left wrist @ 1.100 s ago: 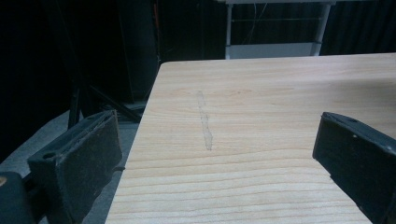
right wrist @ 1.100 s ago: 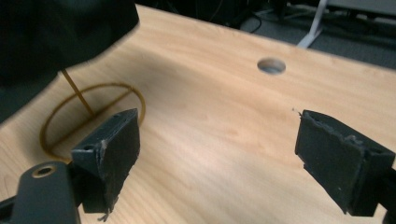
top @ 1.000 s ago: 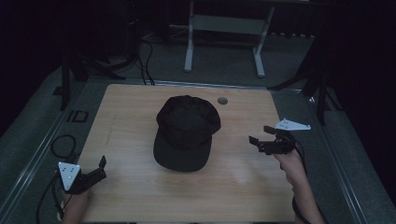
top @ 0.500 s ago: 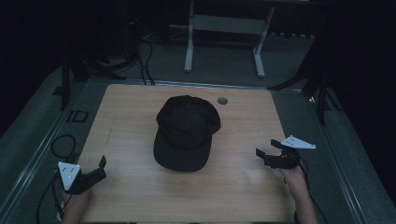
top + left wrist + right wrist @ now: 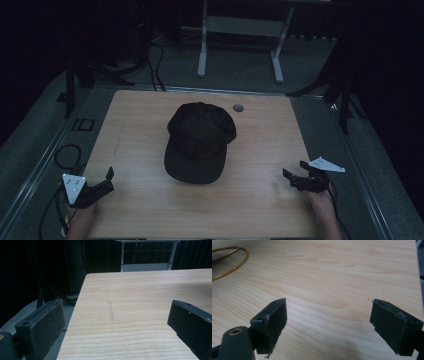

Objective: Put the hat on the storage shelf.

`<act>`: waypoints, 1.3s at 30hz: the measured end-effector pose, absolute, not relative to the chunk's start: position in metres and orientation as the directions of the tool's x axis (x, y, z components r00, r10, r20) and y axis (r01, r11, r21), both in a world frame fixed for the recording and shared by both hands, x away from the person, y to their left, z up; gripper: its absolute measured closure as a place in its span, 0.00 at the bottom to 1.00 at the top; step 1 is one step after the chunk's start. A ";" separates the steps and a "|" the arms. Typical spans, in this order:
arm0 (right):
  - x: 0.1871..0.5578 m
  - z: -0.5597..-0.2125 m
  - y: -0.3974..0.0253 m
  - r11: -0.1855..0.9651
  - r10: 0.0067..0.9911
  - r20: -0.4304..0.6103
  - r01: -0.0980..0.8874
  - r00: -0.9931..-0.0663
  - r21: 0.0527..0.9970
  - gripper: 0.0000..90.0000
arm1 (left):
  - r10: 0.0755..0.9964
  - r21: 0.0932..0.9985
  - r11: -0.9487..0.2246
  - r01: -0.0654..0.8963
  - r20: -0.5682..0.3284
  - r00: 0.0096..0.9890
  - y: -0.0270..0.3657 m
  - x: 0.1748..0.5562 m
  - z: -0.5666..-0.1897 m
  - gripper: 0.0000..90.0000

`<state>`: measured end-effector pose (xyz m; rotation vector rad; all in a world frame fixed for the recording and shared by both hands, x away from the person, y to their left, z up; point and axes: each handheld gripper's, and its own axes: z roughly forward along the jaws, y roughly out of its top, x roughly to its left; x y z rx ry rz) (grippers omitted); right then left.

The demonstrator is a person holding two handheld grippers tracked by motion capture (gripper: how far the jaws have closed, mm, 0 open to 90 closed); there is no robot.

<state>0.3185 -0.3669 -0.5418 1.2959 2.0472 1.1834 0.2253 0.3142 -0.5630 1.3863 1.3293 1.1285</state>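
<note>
Dark room all around, with a white-legged frame (image 5: 239,40) on the floor beyond the far edge, and a pale wooden worktop (image 5: 145,125) lit just enough to work on. I hold a claw in each hand. My left claw (image 5: 106,181) sits low at the near left corner, its jaws spread wide with nothing between them; in the left gripper view I look past those jaws along bare wood grain to the worktop's far edge. My right claw (image 5: 295,173) rests at the near right corner, jaws also wide and empty, angled in toward the middle.

Ahead of both claws, between them and well apart from each, lies the black baseball cap (image 5: 199,140). It sits crown up, its brim pointing back toward me, so the brim is the part nearest my claws. That seems a sensible way for it to lie: the stiff brim gives an edge a jaw can close on, while the soft crown would likely just cave in. Beyond the cap, a small round grommet (image 5: 238,107) is set into the wood.

In the right gripper view a thin yellowish ring (image 5: 229,262) lies on the wood, far ahead and to the left of that claw's jaws; I cannot tell what it belongs to.

I judge both claws to be parked at the corners, open and ready to reach in from either side.
</note>
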 end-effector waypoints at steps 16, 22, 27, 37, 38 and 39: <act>0.298 -0.546 -0.402 0.040 0.965 0.067 0.392 -0.254 0.919 0.16 | 0.999 0.981 -0.032 0.193 0.030 0.016 0.314 0.225 -0.563 0.02; 0.296 -0.548 -0.403 0.071 0.971 0.019 0.362 -0.239 0.930 0.16 | 0.999 0.980 -0.033 0.194 0.030 0.017 0.315 0.225 -0.563 0.02; 0.294 -0.549 -0.405 0.081 0.982 -0.013 0.353 -0.191 0.932 0.15 | 0.999 0.980 -0.032 0.196 0.029 0.017 0.315 0.225 -0.563 0.02; 0.295 -0.552 -0.407 0.060 0.986 0.002 0.363 -0.168 0.930 0.16 | 1.000 0.980 -0.029 0.197 0.026 0.017 0.315 0.225 -0.563 0.02; 0.295 -0.552 -0.407 0.062 0.985 0.002 0.365 -0.173 0.929 0.16 | 1.000 0.980 -0.029 0.197 0.026 0.017 0.315 0.225 -0.563 0.02; 0.295 -0.552 -0.406 0.065 0.985 -0.001 0.366 -0.174 0.928 0.16 | 1.000 0.980 -0.029 0.197 0.026 0.017 0.315 0.225 -0.563 0.02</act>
